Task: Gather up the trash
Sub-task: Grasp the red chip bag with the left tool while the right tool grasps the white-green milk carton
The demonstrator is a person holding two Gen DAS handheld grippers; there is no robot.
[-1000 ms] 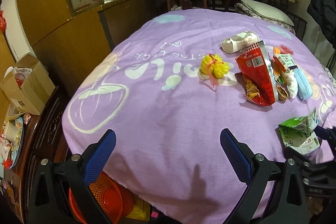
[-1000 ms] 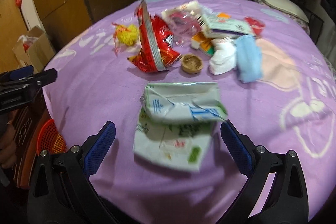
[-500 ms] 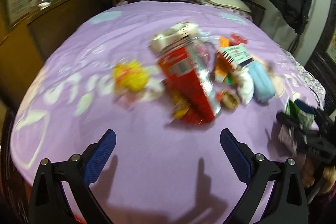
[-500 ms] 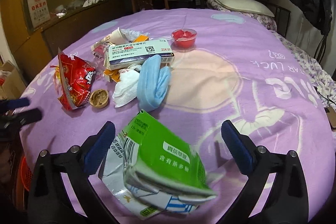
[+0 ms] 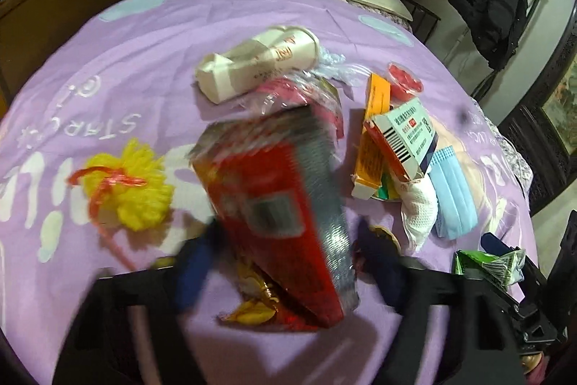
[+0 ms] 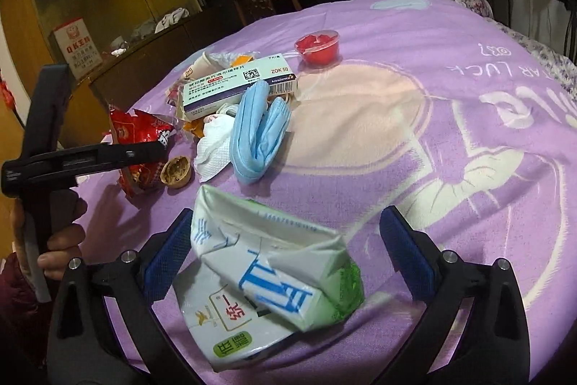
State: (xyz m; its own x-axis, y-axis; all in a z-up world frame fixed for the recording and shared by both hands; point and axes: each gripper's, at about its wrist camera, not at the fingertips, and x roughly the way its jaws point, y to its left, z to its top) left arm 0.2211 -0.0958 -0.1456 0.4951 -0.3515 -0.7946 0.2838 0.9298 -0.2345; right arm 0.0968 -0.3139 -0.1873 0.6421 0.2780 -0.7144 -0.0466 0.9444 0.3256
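Trash lies on a purple tablecloth (image 5: pixel 144 35). My left gripper (image 5: pixel 288 262) is blurred; its blue fingers sit on either side of a red snack bag (image 5: pixel 277 204), touching or nearly touching it. The bag also shows in the right wrist view (image 6: pixel 140 139), with the left gripper's finger across it. My right gripper (image 6: pixel 285 262) is open around a crushed green and white milk carton (image 6: pixel 267 280), which lies on the cloth between the fingers. The carton also shows at the right edge of the left wrist view (image 5: pixel 487 266).
A yellow pompom (image 5: pixel 130 186), a white paper cup (image 5: pixel 259 64), an orange box (image 5: pixel 371 132), a medicine box (image 6: pixel 238 85), a blue face mask (image 6: pixel 259 132), a white tissue (image 6: pixel 212 150), a walnut shell (image 6: pixel 176 170) and a red jelly cup (image 6: pixel 317 44) lie nearby.
My left gripper swung right from the table edge to the trash pile and narrowed around the red bag. My right gripper moved in over the milk carton.
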